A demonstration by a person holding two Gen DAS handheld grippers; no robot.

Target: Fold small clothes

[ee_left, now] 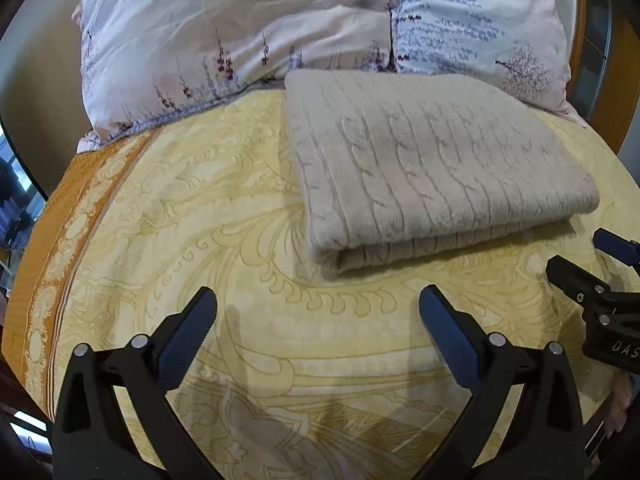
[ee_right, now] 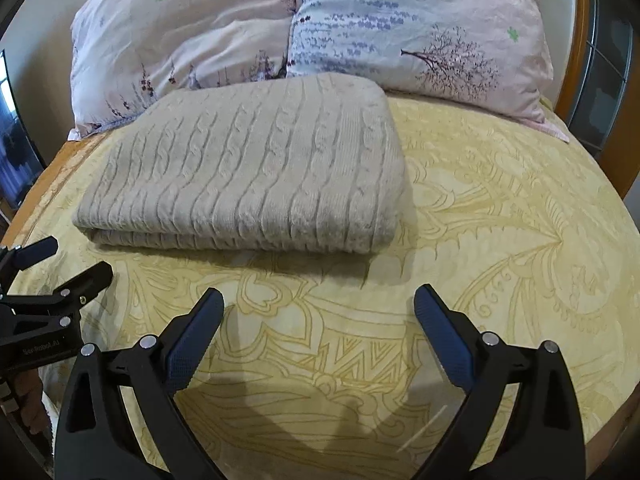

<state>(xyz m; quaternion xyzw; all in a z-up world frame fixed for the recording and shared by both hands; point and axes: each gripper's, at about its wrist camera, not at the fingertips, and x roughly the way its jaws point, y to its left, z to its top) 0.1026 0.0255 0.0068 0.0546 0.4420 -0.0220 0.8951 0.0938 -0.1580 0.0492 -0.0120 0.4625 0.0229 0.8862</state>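
A beige cable-knit sweater [ee_left: 432, 168] lies folded into a neat rectangle on the yellow patterned bedspread [ee_left: 200, 240]. It also shows in the right wrist view [ee_right: 256, 168]. My left gripper [ee_left: 318, 300] is open and empty, a little in front of the sweater's near folded edge. My right gripper [ee_right: 319, 300] is open and empty, in front of the sweater's near right corner. The right gripper shows at the right edge of the left wrist view [ee_left: 592, 264], and the left gripper at the left edge of the right wrist view [ee_right: 68, 264]. Neither touches the sweater.
Two floral pillows [ee_left: 240, 40] [ee_right: 420, 32] lean against the wall behind the sweater. An orange border [ee_left: 60, 240] runs along the bedspread's left edge. A wooden bed frame [ee_right: 576, 60] stands at the right. Bare bedspread [ee_right: 500, 220] lies right of the sweater.
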